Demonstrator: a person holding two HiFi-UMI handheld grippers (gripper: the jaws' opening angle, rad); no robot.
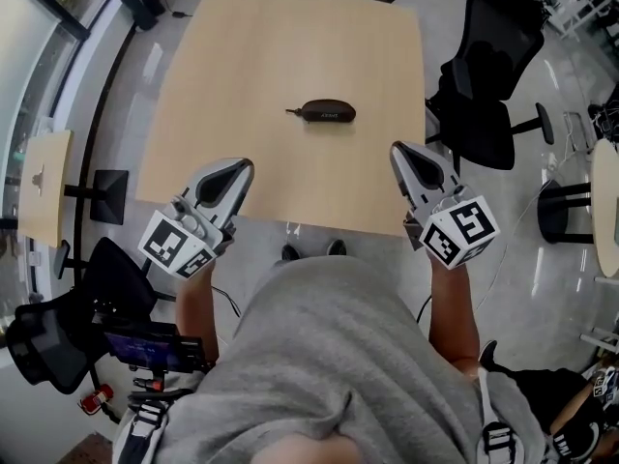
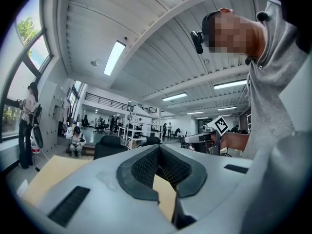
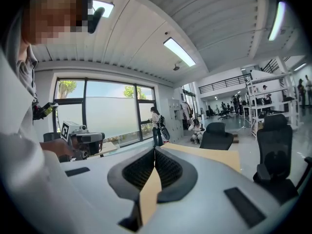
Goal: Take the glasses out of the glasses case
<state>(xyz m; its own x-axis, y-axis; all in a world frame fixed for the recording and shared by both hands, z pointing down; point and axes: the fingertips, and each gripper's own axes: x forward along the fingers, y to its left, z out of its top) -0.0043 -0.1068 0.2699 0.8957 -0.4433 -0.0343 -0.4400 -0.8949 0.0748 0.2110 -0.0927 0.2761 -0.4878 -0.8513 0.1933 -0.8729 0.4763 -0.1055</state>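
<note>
Both my left claw [image 1: 235, 169] and right claw [image 1: 402, 155] hang closed on nothing at the near edge of the tabletop [image 1: 261, 56], well apart from the unopened case [image 1: 327, 112] at its middle, so the whole task remains.

Dark glasses case [image 1: 327, 112], seemingly closed, mid-table [image 1: 242, 66]

Before you, a pale wooden table [image 1: 251, 75] with rounded corners carries a dark, oblong glasses case [image 1: 327, 112]. The case appears closed and lies flat just toward 3 o'clock of the tabletop's centre. Its long axis runs from 9 to 3 o'clock, with a thin tab [image 1: 290, 113] sticking out of its 9 o'clock end. The case sits well apart from every table edge.
</note>
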